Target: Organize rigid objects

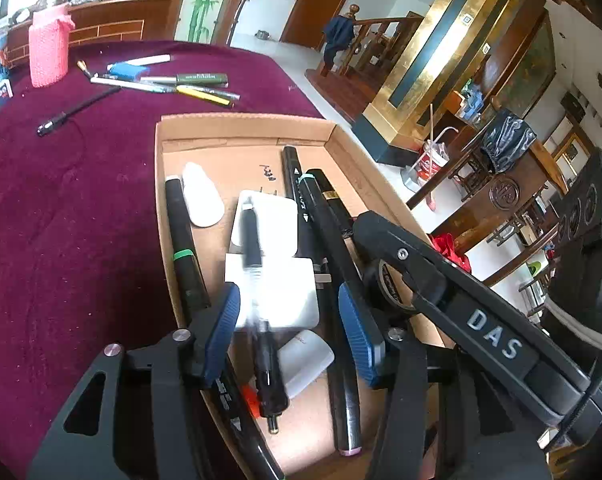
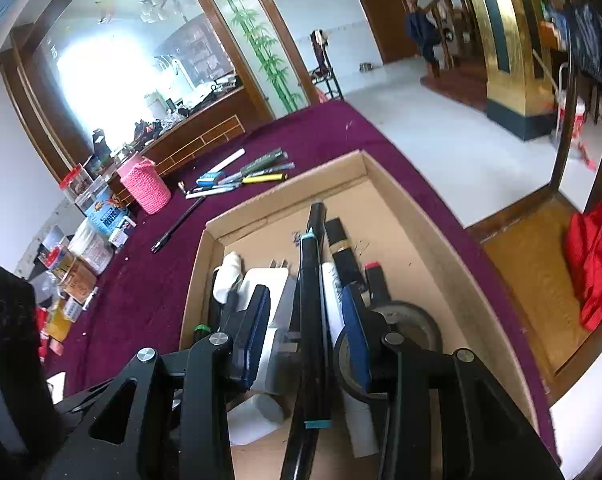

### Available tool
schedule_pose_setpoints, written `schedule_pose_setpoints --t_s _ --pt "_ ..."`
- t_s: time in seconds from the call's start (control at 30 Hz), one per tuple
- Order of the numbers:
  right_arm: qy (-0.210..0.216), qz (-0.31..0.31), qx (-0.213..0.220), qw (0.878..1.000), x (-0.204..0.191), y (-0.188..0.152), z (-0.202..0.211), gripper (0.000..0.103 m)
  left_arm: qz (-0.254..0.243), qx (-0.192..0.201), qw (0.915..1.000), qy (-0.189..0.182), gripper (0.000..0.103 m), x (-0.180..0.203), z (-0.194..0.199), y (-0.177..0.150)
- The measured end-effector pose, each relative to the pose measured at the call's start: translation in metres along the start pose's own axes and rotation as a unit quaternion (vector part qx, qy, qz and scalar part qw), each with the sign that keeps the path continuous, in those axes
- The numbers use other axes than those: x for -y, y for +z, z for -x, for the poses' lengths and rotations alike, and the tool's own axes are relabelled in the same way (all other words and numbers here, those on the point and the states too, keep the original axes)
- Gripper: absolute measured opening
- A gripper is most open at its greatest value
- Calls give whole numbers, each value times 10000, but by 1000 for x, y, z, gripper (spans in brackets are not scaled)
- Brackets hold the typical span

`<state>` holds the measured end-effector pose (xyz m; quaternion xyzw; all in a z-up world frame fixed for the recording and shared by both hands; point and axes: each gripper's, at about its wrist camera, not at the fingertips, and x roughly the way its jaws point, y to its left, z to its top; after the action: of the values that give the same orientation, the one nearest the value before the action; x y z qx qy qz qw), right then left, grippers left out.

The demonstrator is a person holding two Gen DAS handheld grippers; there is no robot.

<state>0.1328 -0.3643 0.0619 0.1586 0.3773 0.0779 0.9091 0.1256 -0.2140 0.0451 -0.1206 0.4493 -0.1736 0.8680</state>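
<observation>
- Sorting looks partly done: the cardboard box [image 1: 245,128], centre of both frames on the maroon desk [image 1: 61,220], already holds several black markers, white adapters and a roll of tape [image 2: 405,320].
- Left on the desk, upper left of the left-wrist frame: a loose black pen [image 1: 77,110] and, right of it, a cluster of pens [image 1: 173,82] (white, blue, green, yellow), well apart from the box. Judgement: these are still to be collected.
- Pink knitted holder [image 1: 49,50] stands upright at upper left; whether it belongs to the task I cannot tell.
- Left tongs [image 1: 289,324], lower centre of the left-wrist frame: blue pads apart. A blurred black pen [image 1: 257,280] lies between them over a white adapter [image 1: 277,292]; neither pad seems to press it. Judgement: released, or nearly so.
- Right tongs [image 2: 305,336], lower centre of the right-wrist frame: pads apart, a teal-banded marker [image 2: 313,320] running lengthwise through the gap with clearance on both sides; not gripped, as far as I can see.
- Hard to read: motion blur hides the pen's mid-section, so whether it rests on the adapter is unclear; lower ends of markers are cut off by the tongs' bodies; the box's near wall is out of frame.
- Clutter at far left of the right-wrist frame is too small to identify.
</observation>
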Motion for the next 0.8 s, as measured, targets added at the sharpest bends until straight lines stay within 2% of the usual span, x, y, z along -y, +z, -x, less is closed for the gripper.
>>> schedule_pose_setpoints --t_s 0.07,0.13,0.23,0.3,0.37,0.43,0.57,0.6,0.63,0.7,0.8 --pt "-40 -1 67 10000 -1 1 1 34 -64 18 10000 36 50 3 5 0" --pt "-87 -38 182 9998 1 2 4 49 -147 114 9998 110 50 5 12 -1" --pt "-211 -52 426 9989 2 4 11 63 -343 302 9984 339 52 8 25 -6" --pt "-348 -24 602 9976 2 5 17 72 -457 465 9965 529 68 8 35 -10" --pt "-453 17 748 9962 -1 5 20 73 -489 677 9937 754 76 5 46 -15" --pt "-570 79 830 9949 -4 5 22 78 -521 890 9893 1033 81 0 56 -18" --pt "-776 301 907 9924 -12 -1 33 84 -834 1131 9773 1586 82 -9 74 -30" --pt "-809 349 907 9920 -14 -4 36 89 -932 1166 9747 1666 82 -11 76 -33" --pt "-791 400 906 9919 -16 -8 40 89 -1063 1207 9717 1728 82 -13 79 -38" --pt "-758 472 948 9915 -19 -18 49 89 -1134 1254 9716 1654 82 -18 83 -47" --pt "-973 604 1181 9864 -23 -38 67 90 -1102 1171 9782 1316 82 -23 84 -59"
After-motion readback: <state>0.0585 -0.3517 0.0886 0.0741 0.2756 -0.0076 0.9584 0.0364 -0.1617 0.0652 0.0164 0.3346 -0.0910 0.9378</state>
